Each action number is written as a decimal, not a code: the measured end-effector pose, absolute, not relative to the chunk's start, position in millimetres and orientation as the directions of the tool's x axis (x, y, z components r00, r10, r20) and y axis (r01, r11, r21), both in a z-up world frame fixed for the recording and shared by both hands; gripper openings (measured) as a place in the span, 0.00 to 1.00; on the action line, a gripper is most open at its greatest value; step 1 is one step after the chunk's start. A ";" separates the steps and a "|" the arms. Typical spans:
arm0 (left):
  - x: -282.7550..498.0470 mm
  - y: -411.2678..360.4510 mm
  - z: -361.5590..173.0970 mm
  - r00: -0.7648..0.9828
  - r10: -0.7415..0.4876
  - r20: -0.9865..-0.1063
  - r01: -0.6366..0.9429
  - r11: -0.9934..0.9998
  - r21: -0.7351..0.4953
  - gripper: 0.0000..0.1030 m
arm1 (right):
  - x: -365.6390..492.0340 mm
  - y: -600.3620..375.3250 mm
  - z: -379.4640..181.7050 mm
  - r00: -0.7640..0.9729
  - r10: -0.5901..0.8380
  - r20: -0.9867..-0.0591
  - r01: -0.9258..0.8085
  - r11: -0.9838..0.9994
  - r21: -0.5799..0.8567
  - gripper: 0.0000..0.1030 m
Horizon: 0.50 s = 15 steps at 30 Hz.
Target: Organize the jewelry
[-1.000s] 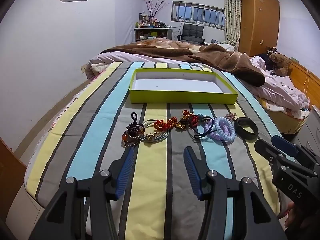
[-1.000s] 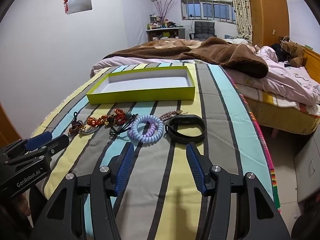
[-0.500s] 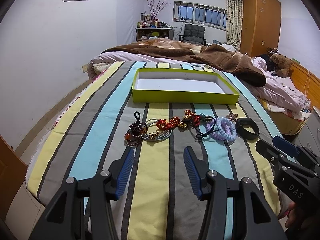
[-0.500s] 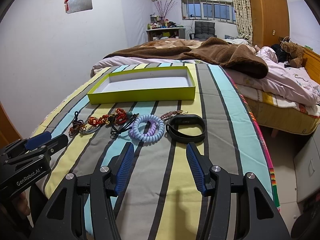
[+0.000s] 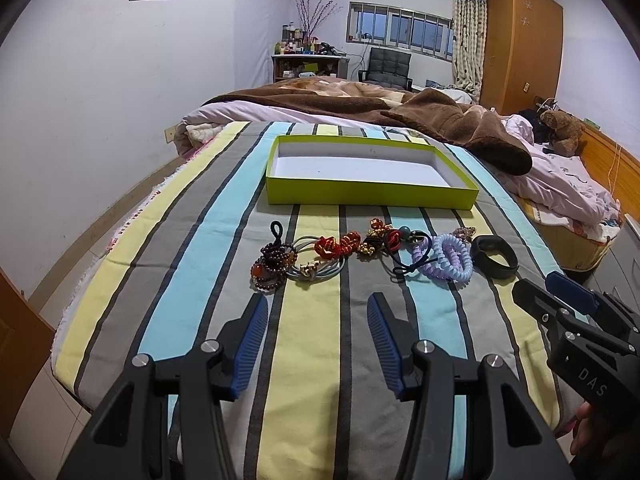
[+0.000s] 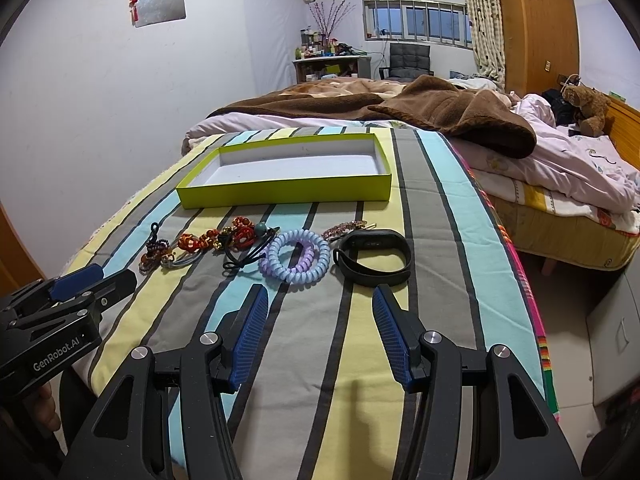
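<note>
Facing jewelry row: we hold right gripper (image 6: pixel 316 320) spread wide, empty, black band (image 6: pixel 374 257) just ahead; left gripper (image 5: pixel 316 320) likewise, nearer beaded bracelet (image 5: pixel 272 262).

Even, cool indoor light; sharp centre, heavy fisheye warp at the rim.

The window (image 5: pixel 400 28) shows dusky blue panes, so the brightness probably comes from a ceiling lamp out of view. Below the window, the striped bedspread (image 5: pixel 312 320) is evenly lit with only soft shadows, and a foil sheet (image 6: pixel 159 0) left of the window glares faintly. Walls bow and the corners go black.
</note>
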State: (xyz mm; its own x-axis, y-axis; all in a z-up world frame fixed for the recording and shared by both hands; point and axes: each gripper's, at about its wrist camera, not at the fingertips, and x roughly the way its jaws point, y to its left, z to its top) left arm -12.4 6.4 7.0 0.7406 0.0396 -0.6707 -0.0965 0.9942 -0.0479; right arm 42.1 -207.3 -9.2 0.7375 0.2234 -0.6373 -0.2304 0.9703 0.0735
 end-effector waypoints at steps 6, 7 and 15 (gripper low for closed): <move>-15.1 7.2 9.0 0.742 0.044 -0.669 -0.101 0.994 -0.046 0.52 | 41.2 -206.6 -8.1 0.736 0.223 -0.639 -0.231 0.970 0.073 0.53; -15.1 7.4 9.2 0.742 0.045 -0.669 -0.101 0.994 -0.046 0.52 | 41.2 -206.7 -8.3 0.736 0.223 -0.639 -0.231 0.970 0.072 0.53; -15.7 8.0 9.6 0.742 0.044 -0.669 -0.102 0.994 -0.047 0.52 | 40.6 -206.3 -6.6 0.736 0.224 -0.639 -0.232 0.970 0.072 0.53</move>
